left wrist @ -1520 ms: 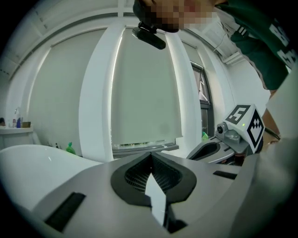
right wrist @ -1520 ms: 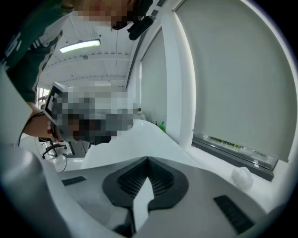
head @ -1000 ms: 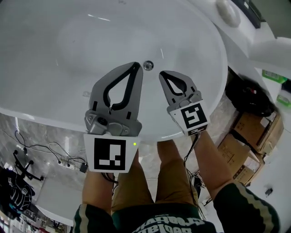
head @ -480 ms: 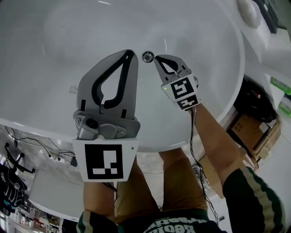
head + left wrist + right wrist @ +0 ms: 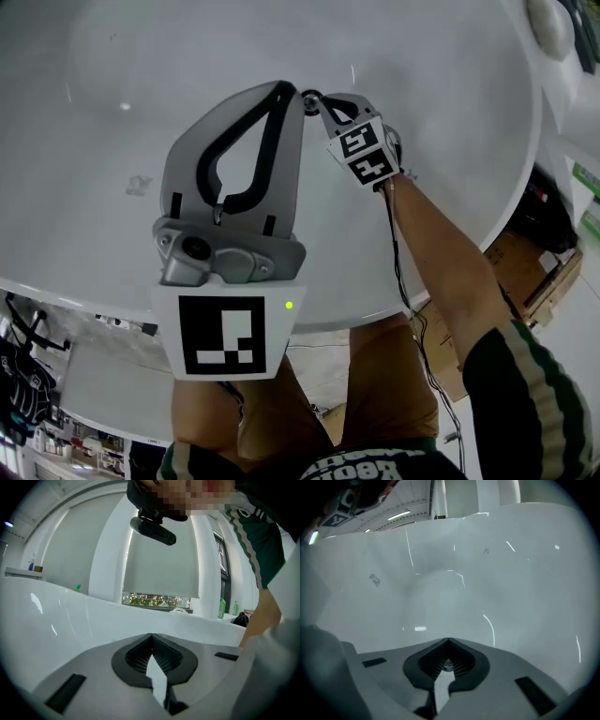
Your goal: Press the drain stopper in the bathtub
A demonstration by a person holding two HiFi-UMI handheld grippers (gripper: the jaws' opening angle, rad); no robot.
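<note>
The white bathtub (image 5: 450, 112) fills the top of the head view. Its small round metal drain stopper (image 5: 307, 95) lies on the tub floor, mostly hidden. My right gripper (image 5: 312, 97) reaches far down into the tub, shut, its tips right at the stopper; whether they touch it I cannot tell. In the right gripper view a glint of the metal stopper (image 5: 447, 663) shows through the shut right gripper (image 5: 449, 640). My left gripper (image 5: 289, 89) hangs higher, near the camera, shut on nothing. The left gripper (image 5: 151, 634) faces the tub's rim (image 5: 70, 602).
Cardboard boxes (image 5: 544, 272) stand on the floor right of the tub. Cables (image 5: 28, 328) lie on the floor at the left. Green bottles (image 5: 221, 609) and a black bag (image 5: 241, 619) sit beyond the tub's far rim. A white rounded fitting (image 5: 548, 23) is at the tub's top right.
My right gripper has moved forward and down into the tub until its tips reach the drain stopper. The left gripper has stayed shut above the tub, now larger in view.
</note>
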